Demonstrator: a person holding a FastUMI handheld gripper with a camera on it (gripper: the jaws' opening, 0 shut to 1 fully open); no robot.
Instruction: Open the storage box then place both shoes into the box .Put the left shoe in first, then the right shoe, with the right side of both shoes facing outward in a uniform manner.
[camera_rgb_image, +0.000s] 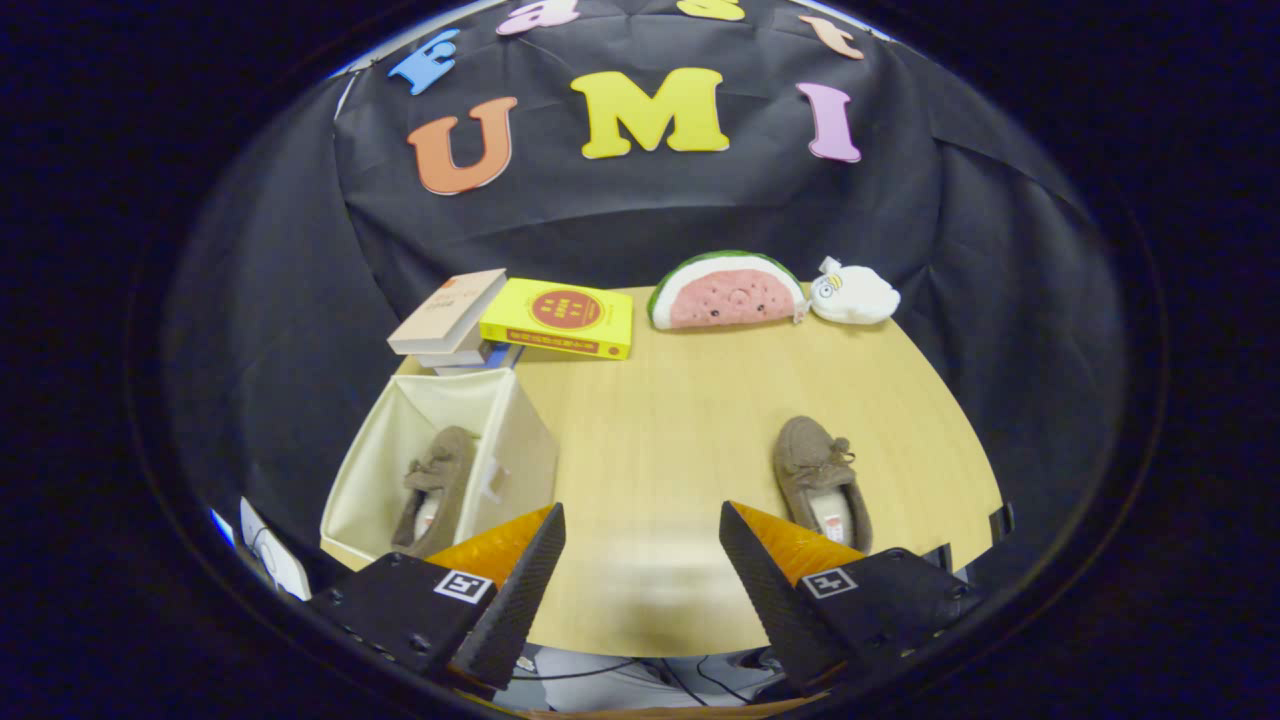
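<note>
A cream fabric storage box (505, 455) stands open at the table's near left, just beyond my left finger. One brown moccasin shoe (435, 488) lies inside it, leaning against the inner wall. A second brown moccasin shoe (820, 478) lies on the wooden table (670, 420) just ahead of my right finger, toe pointing away. My gripper (642, 560) hovers above the table's near edge, open, with nothing between its fingers.
At the back of the table sit a stack of books (450, 318), a yellow book (560, 317), a watermelon plush (727, 292) and a white plush toy (853, 294). Bare wood lies between the box and the loose shoe. Cables hang below the near edge.
</note>
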